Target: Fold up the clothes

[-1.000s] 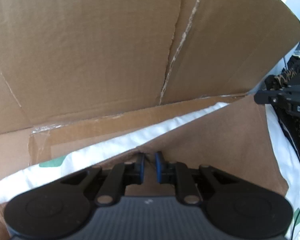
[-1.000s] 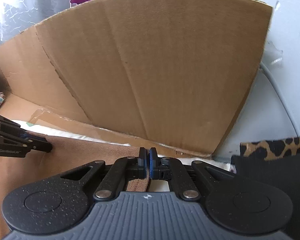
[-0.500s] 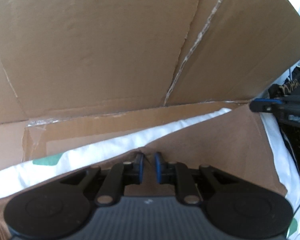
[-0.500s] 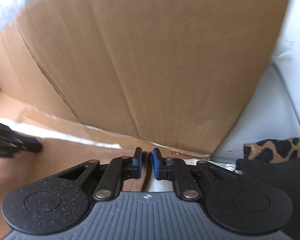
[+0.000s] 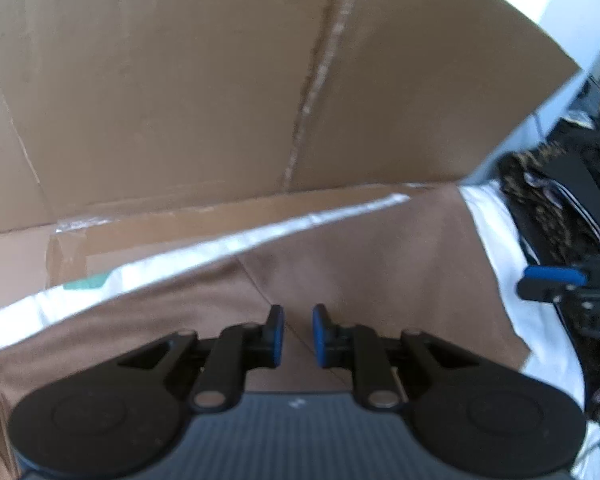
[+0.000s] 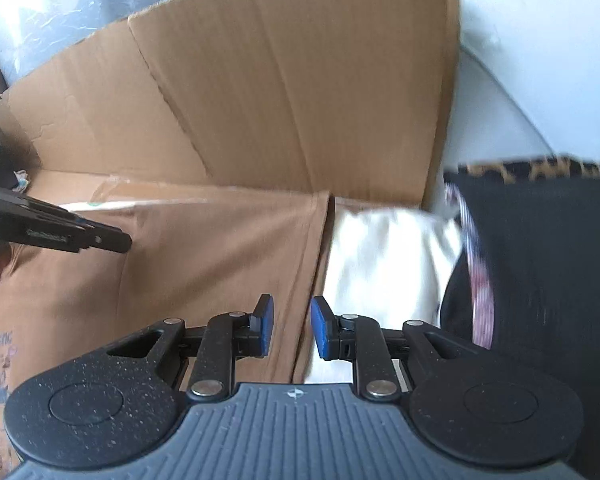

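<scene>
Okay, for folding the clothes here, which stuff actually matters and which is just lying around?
Job in hand:
brown shirt
left gripper, open
right gripper, open

Lying about:
cardboard sheet
white bedding
black and leopard-print clothes

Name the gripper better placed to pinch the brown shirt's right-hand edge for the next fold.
Right. The right gripper hangs open directly over the brown shirt edge beside the white sheet; the left gripper, also open, sits mid-garment.

Brown shirt [image 6: 204, 256]; white sheet [image 6: 384, 256]; blue pads [image 6: 266, 330]
</scene>
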A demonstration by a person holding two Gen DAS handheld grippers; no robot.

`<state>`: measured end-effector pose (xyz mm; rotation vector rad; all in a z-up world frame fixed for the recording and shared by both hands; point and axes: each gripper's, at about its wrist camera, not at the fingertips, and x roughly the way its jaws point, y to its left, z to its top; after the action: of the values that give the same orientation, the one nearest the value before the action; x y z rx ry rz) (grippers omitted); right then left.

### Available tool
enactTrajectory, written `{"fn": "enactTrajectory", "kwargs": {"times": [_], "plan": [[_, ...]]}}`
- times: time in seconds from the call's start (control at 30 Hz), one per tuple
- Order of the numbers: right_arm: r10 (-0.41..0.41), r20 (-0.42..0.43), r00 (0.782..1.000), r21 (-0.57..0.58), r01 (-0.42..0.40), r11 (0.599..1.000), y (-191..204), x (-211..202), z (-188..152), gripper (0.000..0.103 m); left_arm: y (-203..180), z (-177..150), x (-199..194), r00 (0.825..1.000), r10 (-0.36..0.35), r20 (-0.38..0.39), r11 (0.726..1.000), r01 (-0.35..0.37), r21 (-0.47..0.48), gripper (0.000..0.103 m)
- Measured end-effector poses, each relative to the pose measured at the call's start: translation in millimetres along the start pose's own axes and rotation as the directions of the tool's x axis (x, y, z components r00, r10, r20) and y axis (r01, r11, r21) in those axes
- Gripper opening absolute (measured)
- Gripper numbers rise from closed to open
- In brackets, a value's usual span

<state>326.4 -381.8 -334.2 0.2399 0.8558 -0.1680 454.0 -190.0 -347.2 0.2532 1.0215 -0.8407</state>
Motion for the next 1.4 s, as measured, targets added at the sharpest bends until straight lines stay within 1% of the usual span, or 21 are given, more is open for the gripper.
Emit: {"fn": "enactTrajectory", "kwargs": {"times": [0.1, 0.23, 0.4, 0.53, 0.67, 0.87, 1.03, 1.2, 1.27, 1.3, 1.33, 1.4], "plan": [[0.0, -0.015, 1.0, 0.048, 0.0, 0.999, 1, 2, -10, 0.026, -4, -6, -10, 1.0, -0.02, -0.002, 0.999, 0.02, 0.03, 0.016], [-0.002, -0.036, 0.999, 0.075, 0.005, 0.997, 2, 4, -17, 0.026, -4, -14, -29, 1.0, -0.015, -0.003, 0.996, 0.015, 0.091, 0.016], [-0.005, -0.063, 0.998, 0.109, 0.011, 0.994, 4, 7, -25, 0.026, 7, -28, -52, 1.0, -0.015, -0.008, 0.993, 0.016, 0.114, 0.016], [-0.006, -0.084, 0.996, 0.135, 0.017, 0.991, 5, 10, -32, 0.026, 21, -39, -69, 1.0, 0.008, 0.001, 0.993, -0.008, 0.118, 0.016], [-0.006, -0.11, 0.994, 0.159, 0.023, 0.987, 1, 12, -34, 0.027, 43, -52, -91, 0.999, 0.027, 0.025, 0.997, -0.028, 0.074, 0.016], [0.013, -0.118, 0.993, 0.177, 0.008, 0.984, -2, 6, -32, 0.027, 76, -75, -124, 0.993, 0.098, 0.059, 0.995, -0.098, -0.013, 0.016], [0.006, -0.112, 0.994, 0.164, 0.012, 0.986, 2, 3, -30, 0.027, 99, -99, -151, 0.985, 0.156, 0.073, 0.984, -0.148, -0.101, 0.016], [0.019, -0.147, 0.989, 0.167, 0.006, 0.986, 4, 14, -34, 0.026, 115, -124, -172, 0.977, 0.205, 0.062, 0.965, -0.191, -0.179, 0.016], [0.017, -0.151, 0.988, 0.151, 0.006, 0.989, 5, 16, -34, 0.02, 120, -133, -177, 0.974, 0.222, 0.052, 0.956, -0.207, -0.208, 0.016], [0.016, -0.152, 0.988, 0.144, 0.006, 0.99, 5, 16, -35, 0.009, 123, -137, -179, 0.973, 0.228, 0.047, 0.952, -0.212, -0.223, 0.016], [0.019, -0.154, 0.988, 0.143, 0.004, 0.99, 5, 16, -35, 0.003, 125, -141, -181, 0.971, 0.234, 0.043, 0.947, -0.217, -0.236, 0.016], [0.022, -0.156, 0.988, 0.143, 0.001, 0.99, 3, 15, -34, 0.003, 128, -149, -186, 0.968, 0.249, 0.04, 0.938, -0.23, -0.261, 0.016]]}}
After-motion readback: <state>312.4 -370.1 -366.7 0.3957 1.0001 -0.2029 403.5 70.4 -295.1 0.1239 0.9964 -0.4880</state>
